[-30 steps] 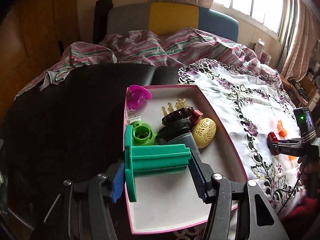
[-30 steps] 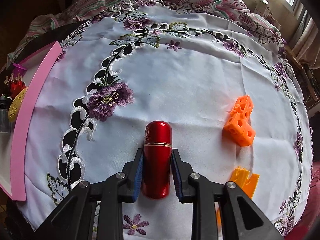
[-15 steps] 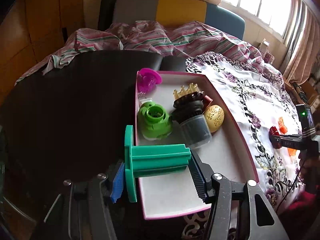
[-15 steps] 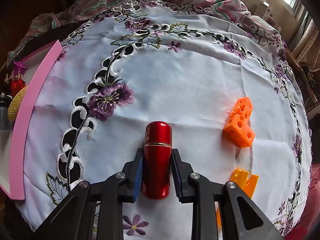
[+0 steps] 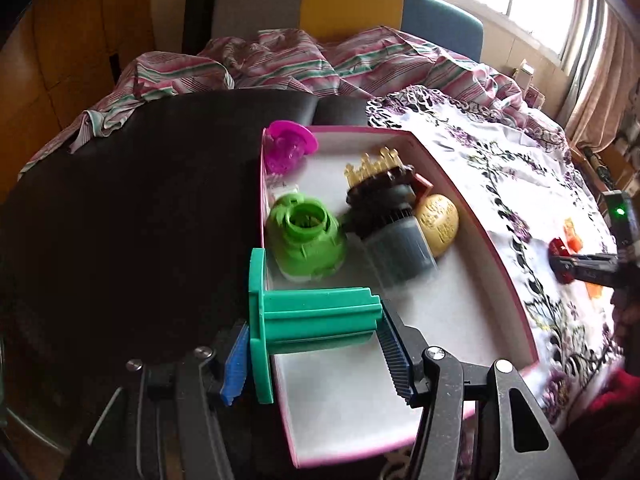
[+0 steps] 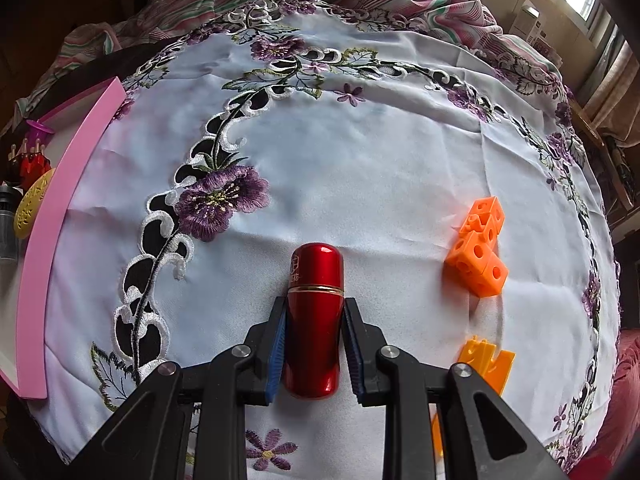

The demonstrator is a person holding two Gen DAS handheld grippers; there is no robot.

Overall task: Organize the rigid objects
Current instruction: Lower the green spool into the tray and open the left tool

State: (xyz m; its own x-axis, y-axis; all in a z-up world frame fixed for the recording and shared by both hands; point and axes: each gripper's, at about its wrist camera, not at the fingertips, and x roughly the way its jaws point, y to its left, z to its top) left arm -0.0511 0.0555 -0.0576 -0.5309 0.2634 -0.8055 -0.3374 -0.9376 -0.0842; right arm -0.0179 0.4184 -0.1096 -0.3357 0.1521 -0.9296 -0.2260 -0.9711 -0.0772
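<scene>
In the left wrist view the pink tray [image 5: 496, 248] has its near corner hidden behind the left gripper [image 5: 316, 356], and the grey cylinder [image 5: 400, 252] inside it is smeared by blur. The yellow piece [image 6: 486, 364] beside the right gripper [image 6: 314, 344] is partly covered, perhaps another block.

The right tool [image 6: 314, 344] clamps a glossy red metal capsule-shaped tube [image 6: 315, 312] lying on the white cloth embroidered with purple flowers [image 6: 360, 160]. Orange plastic linked cubes [image 6: 478, 256] sit near its right, with a flatter orange plastic piece [image 6: 486, 364] closer in. A pink-rimmed tray [image 6: 60, 216] borders the cloth's left edge.
</scene>
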